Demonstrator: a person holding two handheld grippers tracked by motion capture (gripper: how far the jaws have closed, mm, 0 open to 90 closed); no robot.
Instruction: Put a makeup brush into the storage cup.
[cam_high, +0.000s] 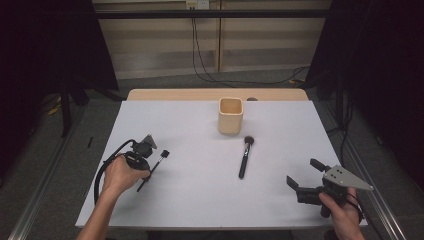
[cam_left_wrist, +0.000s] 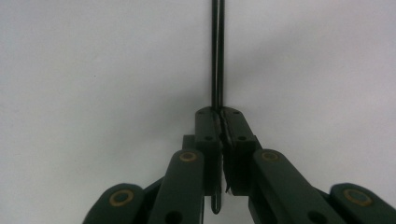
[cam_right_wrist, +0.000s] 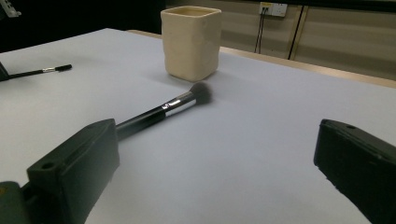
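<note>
While we look down from the high view, we see the white table (cam_high: 200, 200) carrying everything. Near its far edge stands a cream square cup (cam_high: 230, 115), upright. In front of the cup, close to it but apart, lies a thick makeup brush (cam_high: 245, 157) with its bristle head toward the cup. At the right, our right gripper (cam_high: 303, 182) hovers near the front edge, and its fingers (cam_right_wrist: 74, 172) stand wide apart with nothing between them. At the left, our left gripper (cam_high: 149, 169) sits low on the table. Its fingers (cam_left_wrist: 208, 135) are pressed together on the thin black handle of a small brush (cam_high: 153, 171), which lies on the table, well apart from the cup.
</note>
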